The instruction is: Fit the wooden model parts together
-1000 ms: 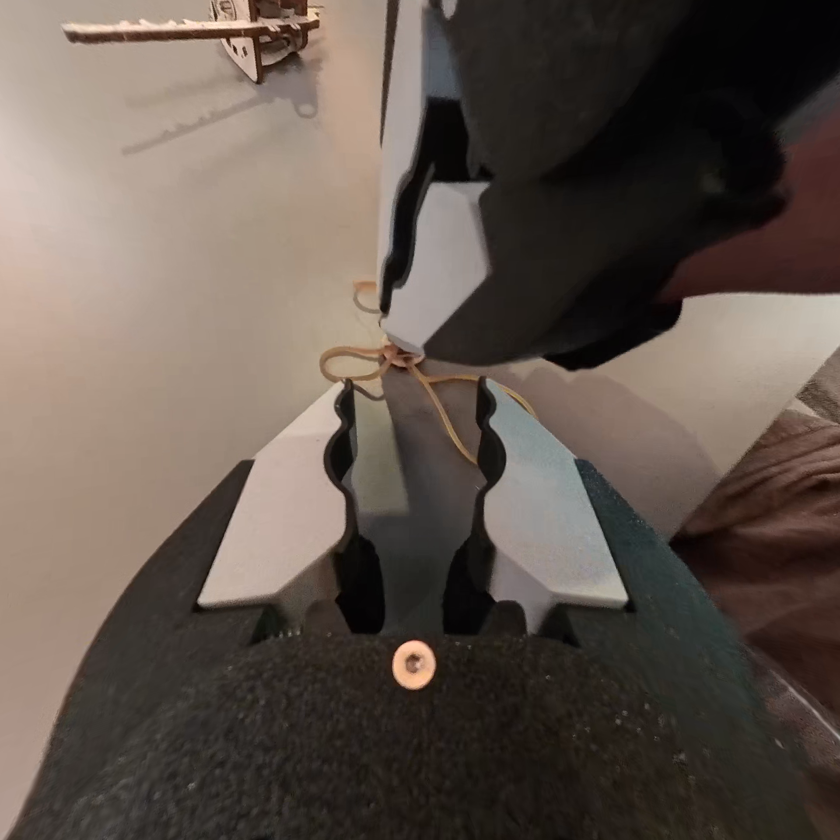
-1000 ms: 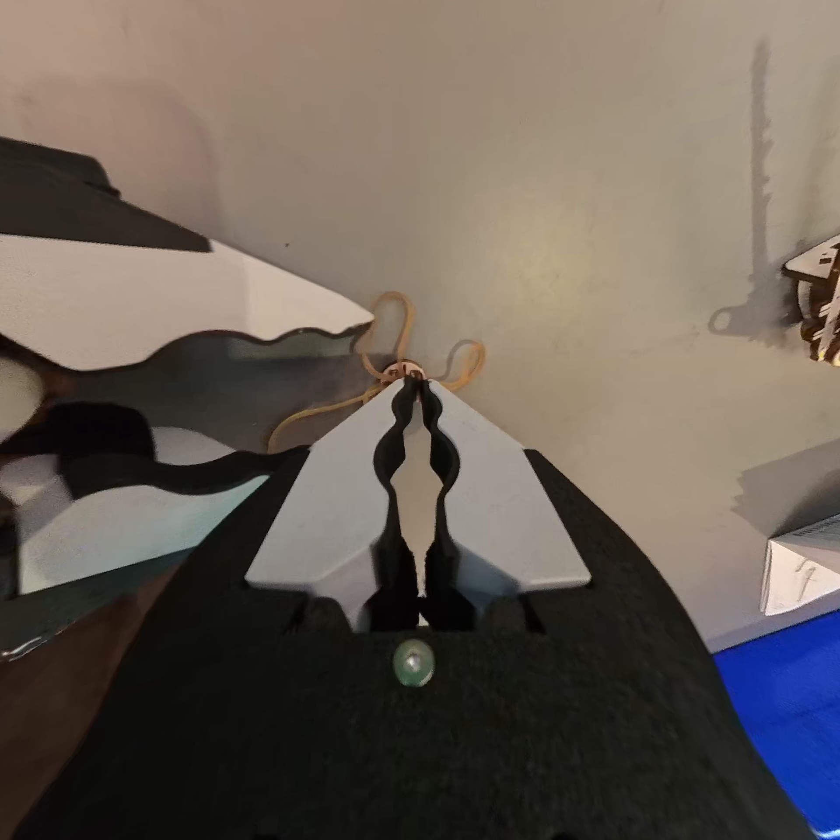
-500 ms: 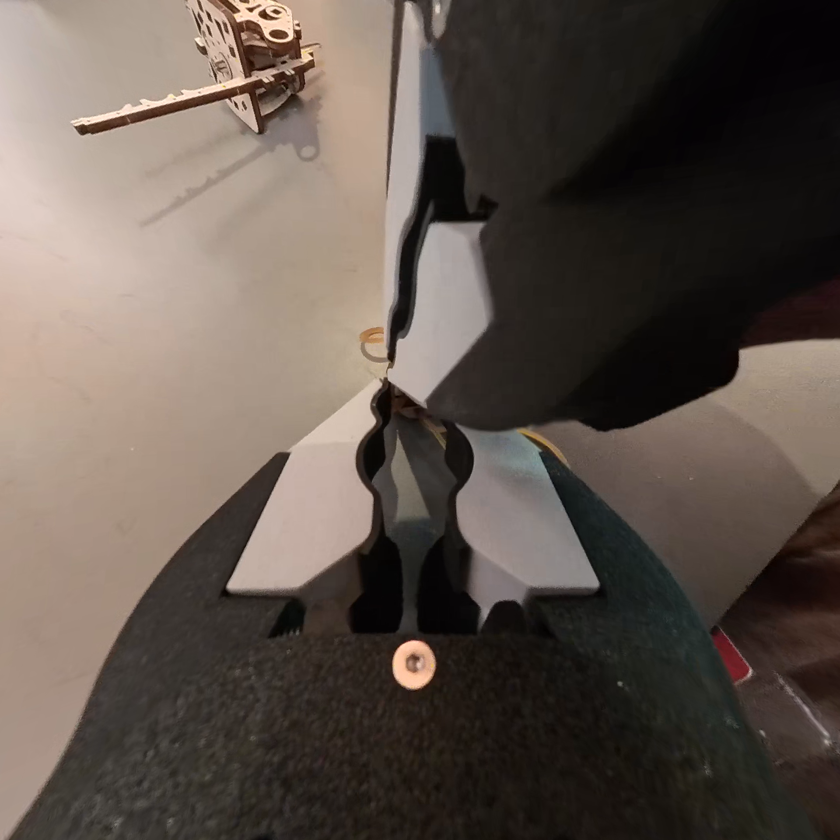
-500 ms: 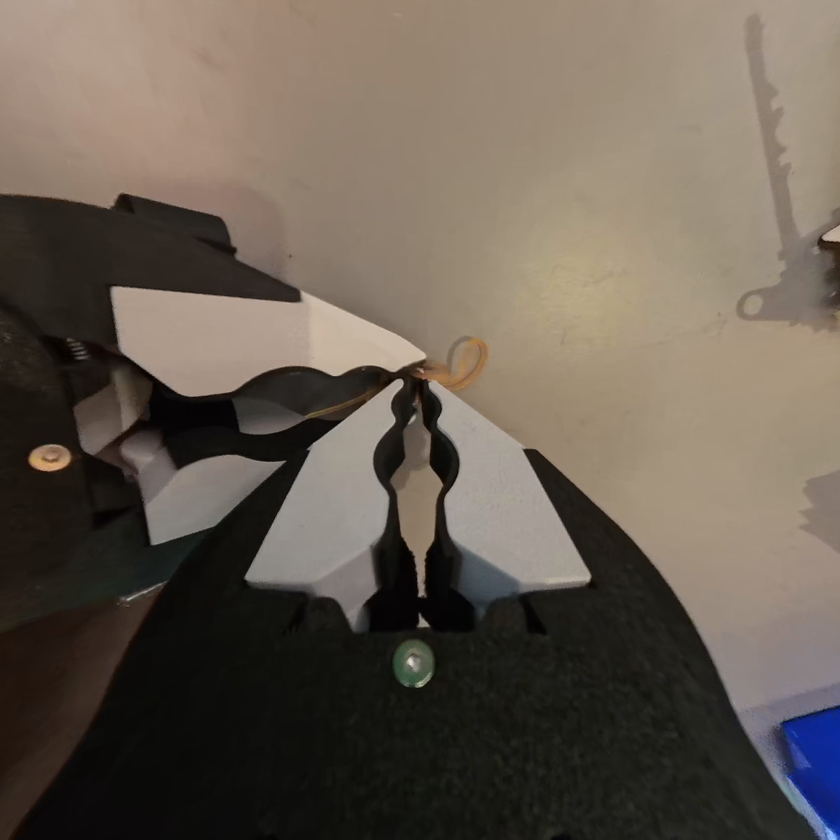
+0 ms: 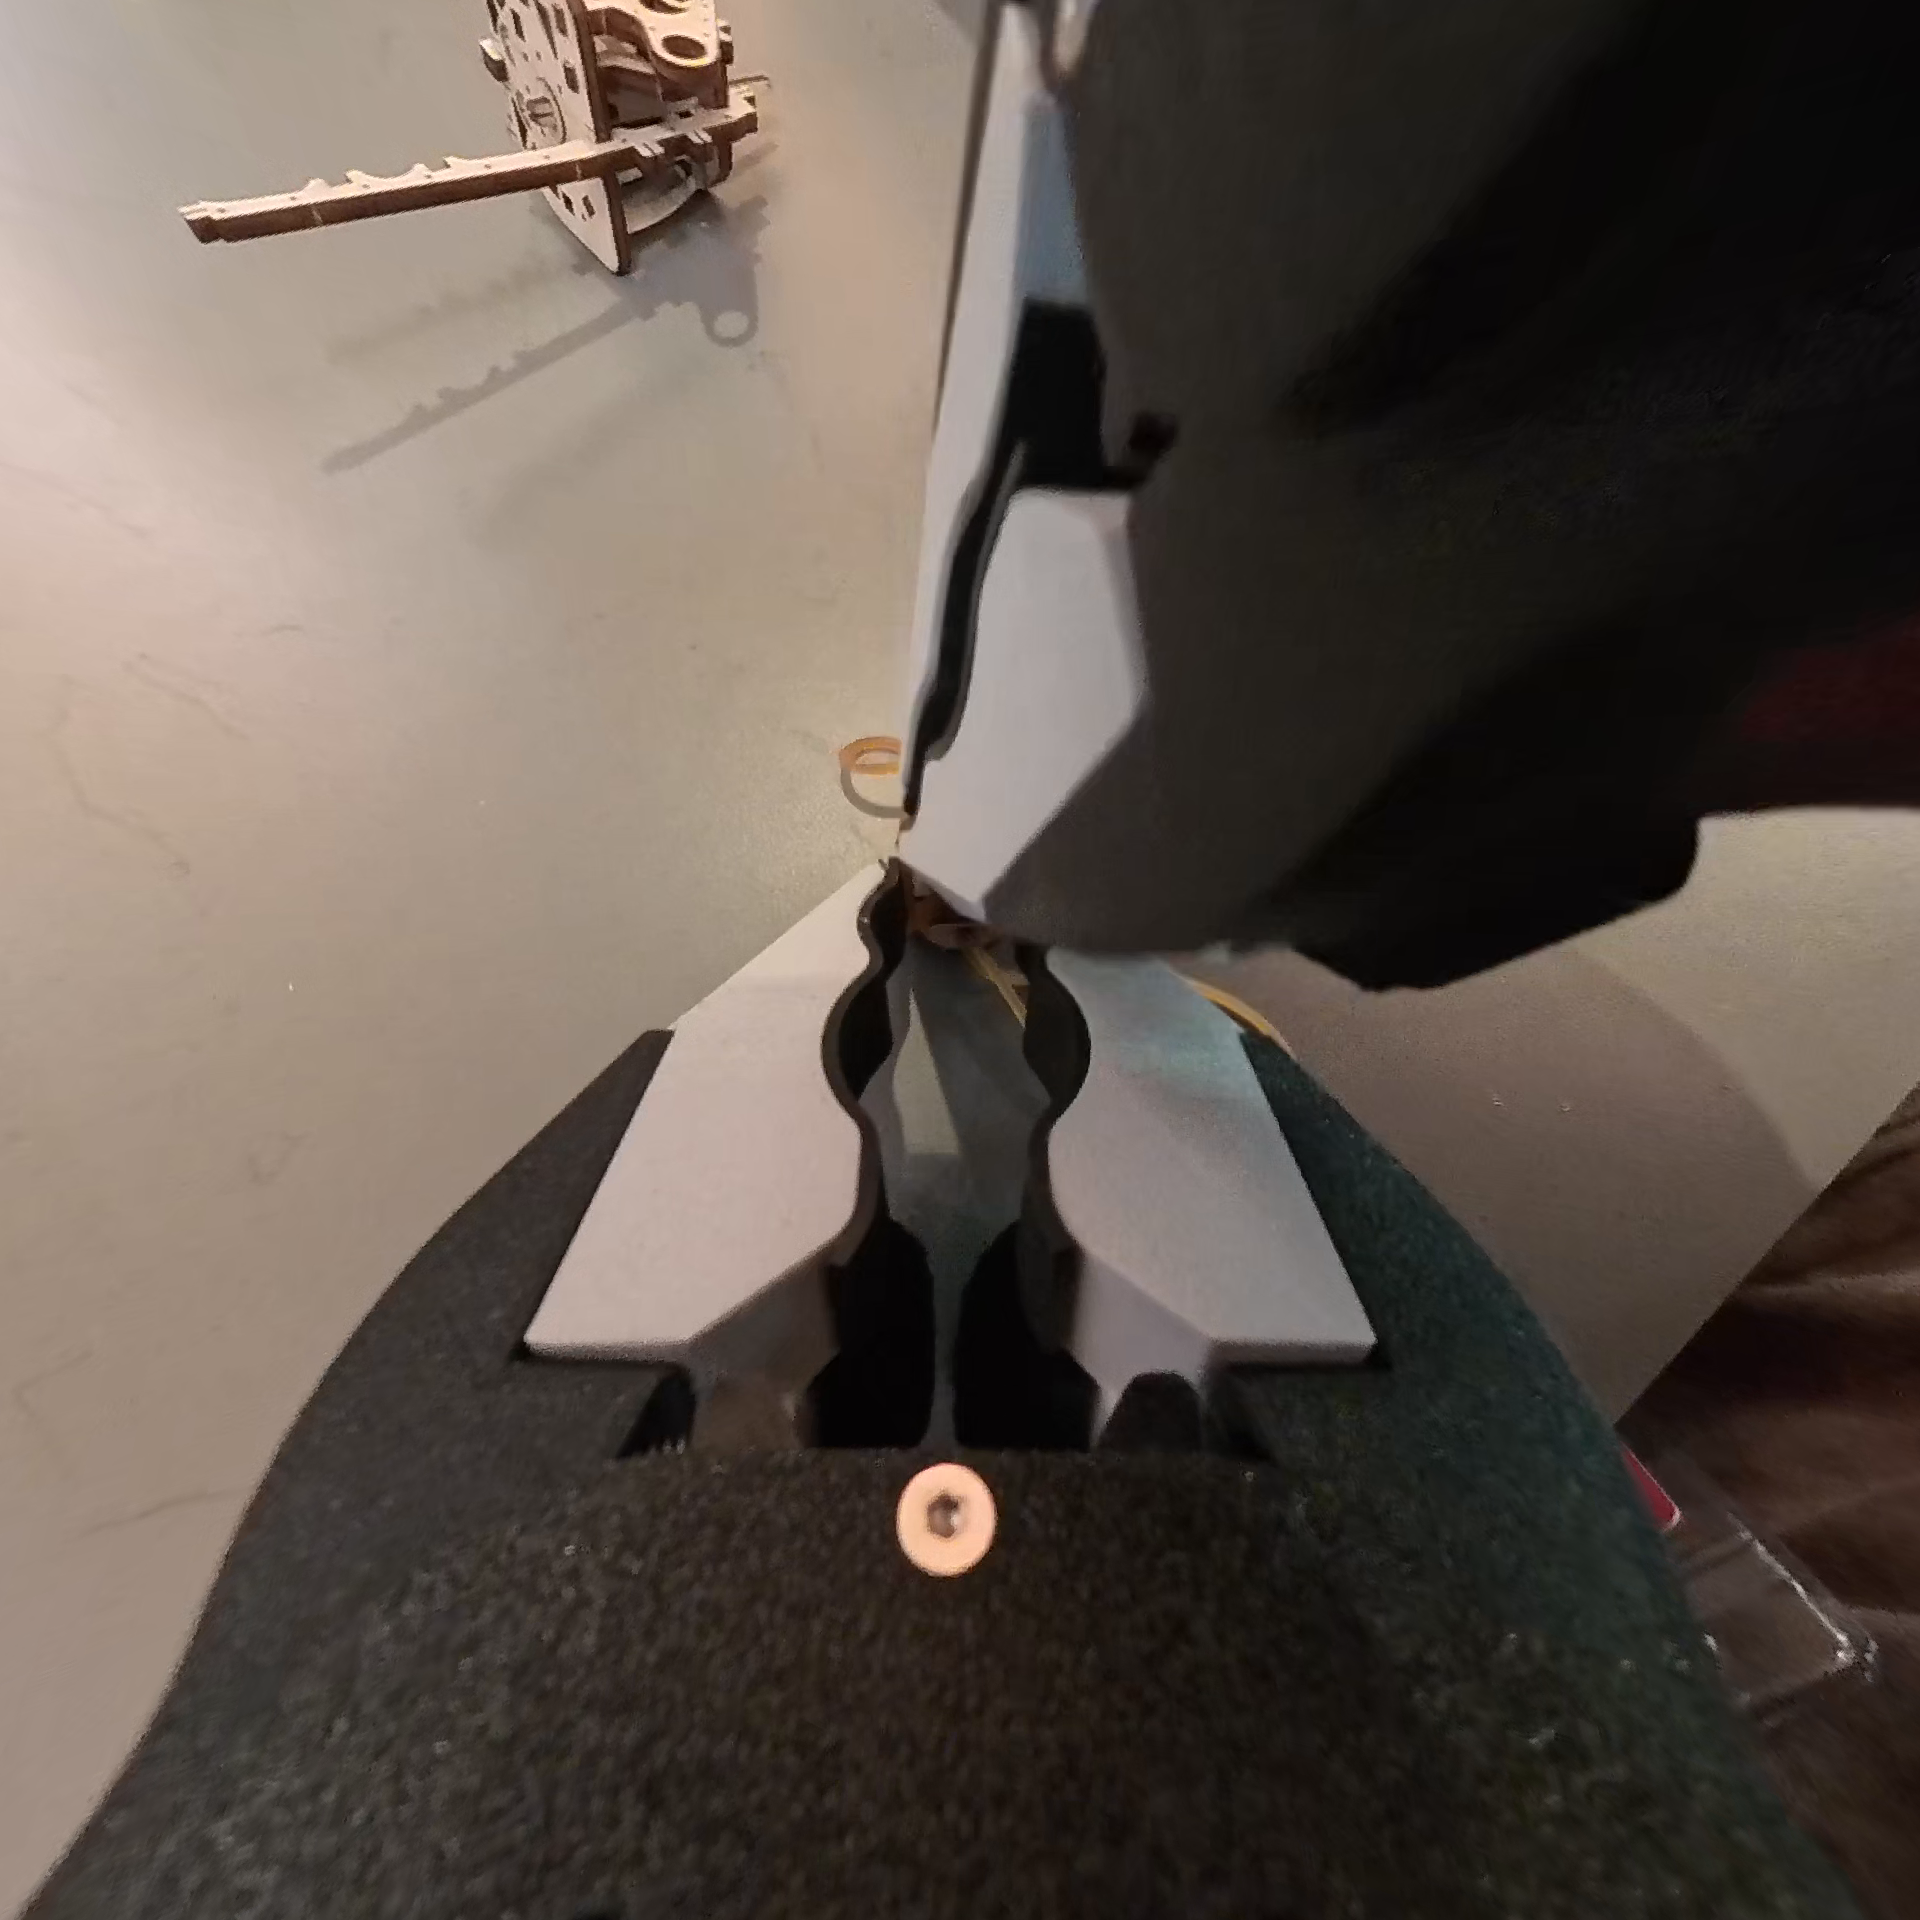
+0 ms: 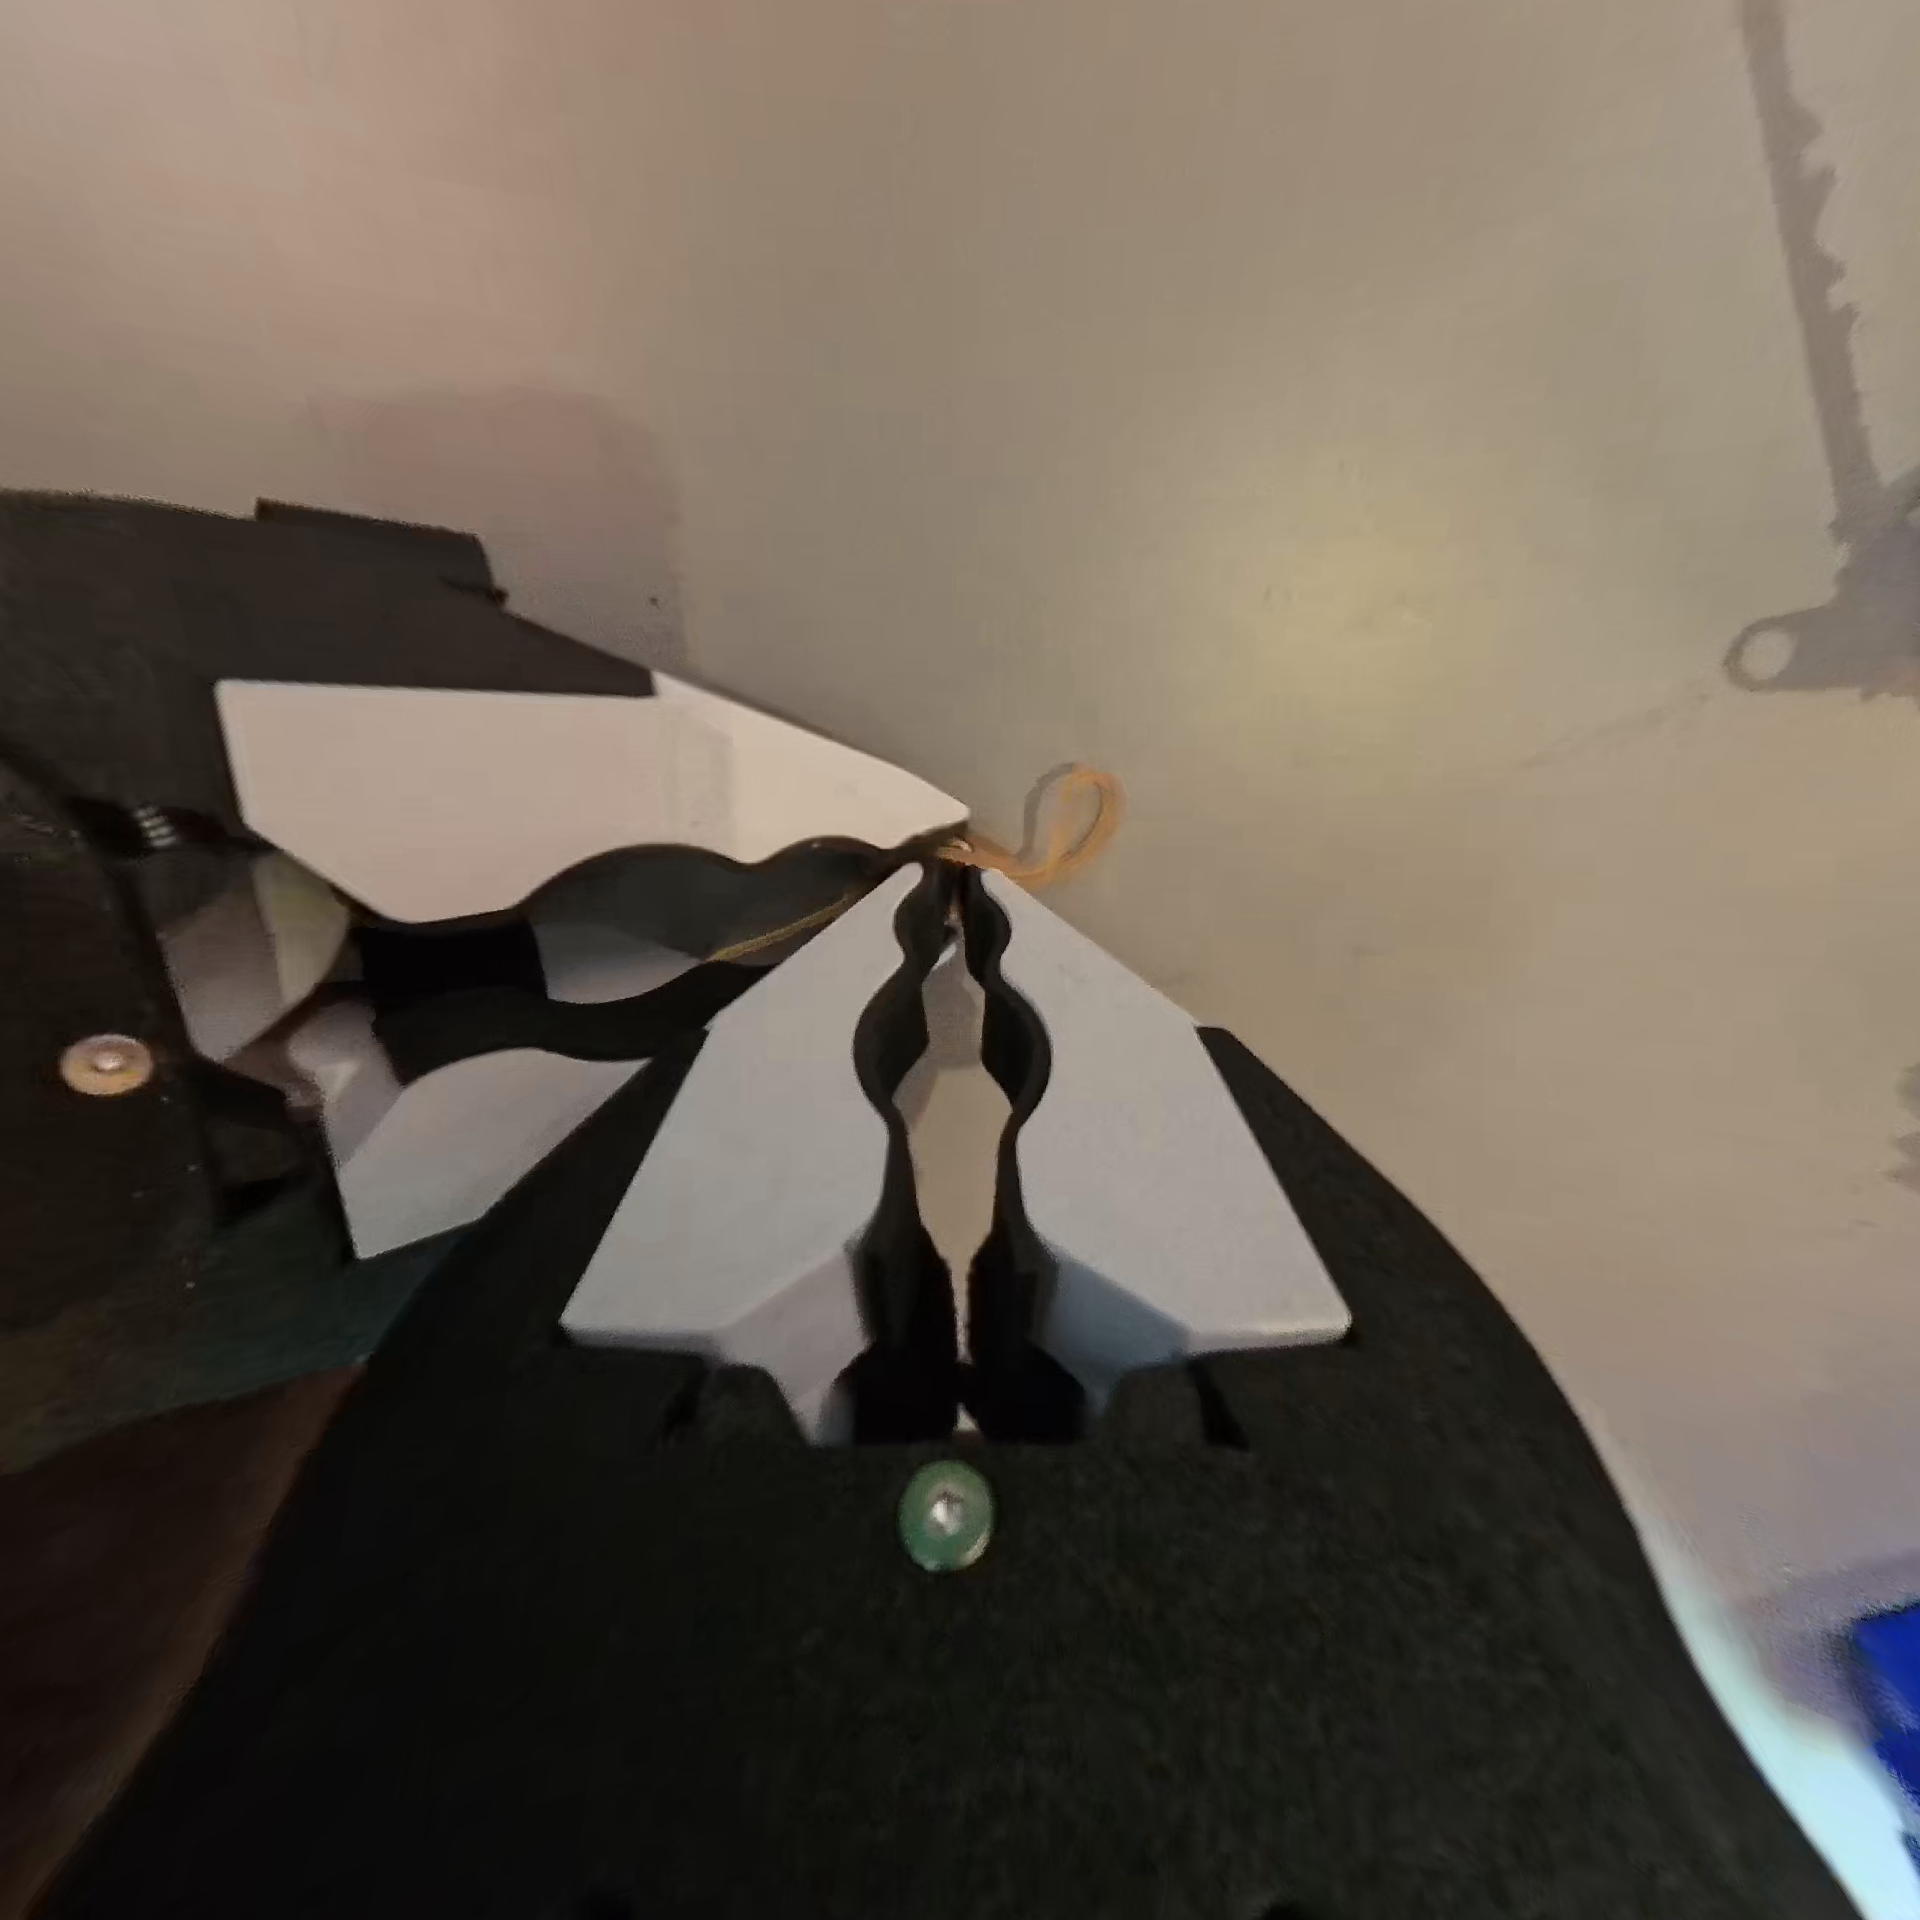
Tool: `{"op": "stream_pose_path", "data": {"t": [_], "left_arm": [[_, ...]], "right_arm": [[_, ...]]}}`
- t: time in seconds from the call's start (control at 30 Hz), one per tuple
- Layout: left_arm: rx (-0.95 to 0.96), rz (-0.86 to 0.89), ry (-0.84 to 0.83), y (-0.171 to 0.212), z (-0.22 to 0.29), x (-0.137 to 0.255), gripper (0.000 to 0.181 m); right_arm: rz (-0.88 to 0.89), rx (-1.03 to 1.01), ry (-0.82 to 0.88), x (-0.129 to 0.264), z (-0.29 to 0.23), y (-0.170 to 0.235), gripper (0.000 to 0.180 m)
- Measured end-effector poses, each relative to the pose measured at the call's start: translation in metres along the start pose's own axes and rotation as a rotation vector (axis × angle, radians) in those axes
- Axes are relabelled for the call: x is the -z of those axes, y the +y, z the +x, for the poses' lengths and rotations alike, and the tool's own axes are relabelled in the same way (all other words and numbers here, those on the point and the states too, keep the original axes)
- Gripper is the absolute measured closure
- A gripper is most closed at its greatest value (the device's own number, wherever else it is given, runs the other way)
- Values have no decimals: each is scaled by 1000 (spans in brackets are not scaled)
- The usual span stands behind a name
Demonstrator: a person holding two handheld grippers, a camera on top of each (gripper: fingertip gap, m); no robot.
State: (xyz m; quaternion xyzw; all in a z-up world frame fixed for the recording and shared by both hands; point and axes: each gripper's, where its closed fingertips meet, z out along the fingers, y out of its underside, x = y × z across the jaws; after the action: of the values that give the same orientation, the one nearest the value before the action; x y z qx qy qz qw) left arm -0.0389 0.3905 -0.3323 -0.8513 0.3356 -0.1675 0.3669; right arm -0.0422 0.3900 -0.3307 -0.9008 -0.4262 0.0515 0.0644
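The right gripper [image 6: 951, 883] is pinched nearly closed, its tips meeting on the knotted part of a tan rubber band [image 6: 1070, 826], which sits low against the pale worktop [image 6: 1351, 416]. One loop of the band curls out just beyond the tips to the far right, and a thin strand runs back to the left between the fingers of the other tool.

The left gripper [image 5: 940, 914] comes in from the left of that view, its tips touching the same knot and meeting the right gripper's tips at an angle. In the left wrist view its fingers [image 5: 748, 1122] are drawn narrow, only a slim gap remaining at the tips, with the band's knot and strands [image 5: 987, 956] lying in that gap. The right gripper [image 5: 914, 821] descends from above and covers part of the pinch, so I cannot tell whether the left tips actually clamp the band or merely rest around it. A small loop of band [image 5: 871, 764] shows on the worktop just beyond the tips.

The wooden model [image 5: 613, 114], a gear-like block with a long toothed bar [image 5: 384, 197] sticking out to the left, stands on the worktop far off at the upper left, well apart from both grippers and untouched.
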Motion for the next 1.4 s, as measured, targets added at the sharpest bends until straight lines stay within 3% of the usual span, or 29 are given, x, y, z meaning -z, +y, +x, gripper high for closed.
{"op": "stream_pose_path", "data": {"t": [0.17, 0.97, 1.2, 1.4], "left_arm": [[13, 0, 10, 0, 0, 0, 163], [-2, 1, 1, -1, 1, 0, 163], [-4, 1, 0, -1, 1, 0, 162], [-9, 1, -5, -1, 1, 0, 162]], "right_arm": [[-98, 25, 41, 0, 0, 0, 177], [49, -56, -50, 16, 6, -4, 174], [133, -147, -338, 14, -1, -2, 176], [128, -100, -313, 6, -1, -1, 178]]}}
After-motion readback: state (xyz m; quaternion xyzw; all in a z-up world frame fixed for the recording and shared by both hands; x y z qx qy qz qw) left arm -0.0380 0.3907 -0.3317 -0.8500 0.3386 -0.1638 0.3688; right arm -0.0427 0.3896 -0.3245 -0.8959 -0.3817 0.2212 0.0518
